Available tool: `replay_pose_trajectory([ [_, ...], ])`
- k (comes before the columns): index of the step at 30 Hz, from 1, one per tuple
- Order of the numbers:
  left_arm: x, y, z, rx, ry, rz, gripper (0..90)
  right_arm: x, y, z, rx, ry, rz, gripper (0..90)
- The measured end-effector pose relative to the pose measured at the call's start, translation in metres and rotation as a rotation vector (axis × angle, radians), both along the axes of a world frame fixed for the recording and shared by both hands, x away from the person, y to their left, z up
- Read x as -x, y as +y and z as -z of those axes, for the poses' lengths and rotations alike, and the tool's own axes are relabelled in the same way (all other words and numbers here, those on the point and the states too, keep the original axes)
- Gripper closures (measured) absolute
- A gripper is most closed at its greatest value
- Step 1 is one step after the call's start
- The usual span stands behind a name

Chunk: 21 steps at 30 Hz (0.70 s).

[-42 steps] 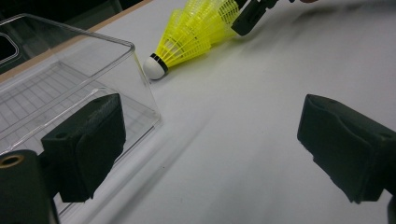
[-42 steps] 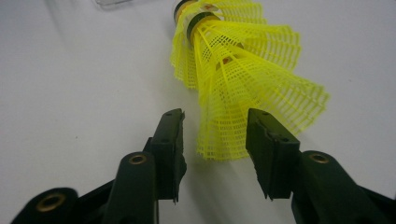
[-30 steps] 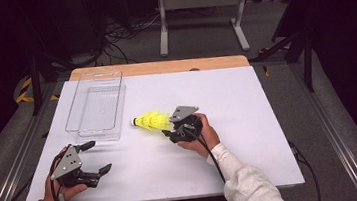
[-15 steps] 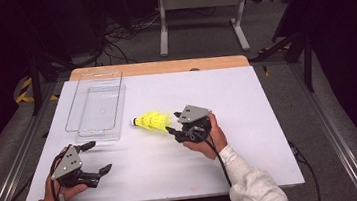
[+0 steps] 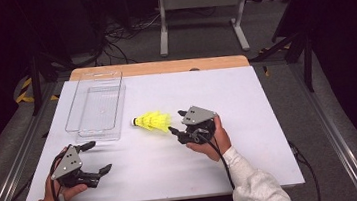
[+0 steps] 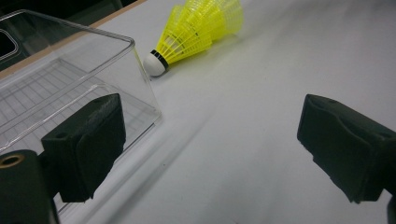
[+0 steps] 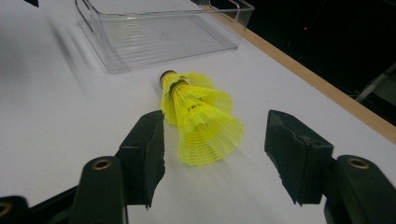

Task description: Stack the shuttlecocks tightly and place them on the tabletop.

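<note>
A stack of yellow shuttlecocks (image 5: 152, 121) lies on its side near the middle of the white table (image 5: 251, 138), its cork tip pointing left, close to the near right corner of the clear plastic box (image 5: 98, 109). The right gripper (image 5: 175, 122) sits just to the right of the stack; its jaws have just been opening, and the wide skirt end lies loose between them with the pads not pressing on it. The left gripper (image 5: 96, 157) rests at the near left of the table, jaws wide apart and holding nothing.
</note>
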State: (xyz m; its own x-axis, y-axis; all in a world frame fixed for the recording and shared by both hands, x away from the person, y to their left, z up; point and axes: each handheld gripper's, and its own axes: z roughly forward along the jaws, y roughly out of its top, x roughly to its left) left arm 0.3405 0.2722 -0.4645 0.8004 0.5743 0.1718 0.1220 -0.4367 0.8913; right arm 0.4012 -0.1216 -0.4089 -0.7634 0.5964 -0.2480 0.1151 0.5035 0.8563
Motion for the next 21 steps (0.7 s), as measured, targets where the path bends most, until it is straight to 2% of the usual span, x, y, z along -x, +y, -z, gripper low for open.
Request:
replay_pose_trajectory([
  [9,0.000,0.000,0.000,-0.003,-0.001,0.005,8.9,0.004,-0.004,0.004,0.007,-0.016,0.009,32.8],
  [15,0.001,0.000,0.000,-0.003,-0.004,0.007,8.9,0.004,-0.002,0.009,0.022,-0.024,0.045,19.5],
  [17,0.001,0.000,0.000,-0.004,-0.004,0.009,8.9,0.005,-0.001,0.010,0.012,-0.026,0.044,17.2],
  [21,0.001,-0.001,0.000,-0.002,-0.006,0.007,8.9,0.007,0.001,0.014,0.026,-0.035,0.038,15.2],
])
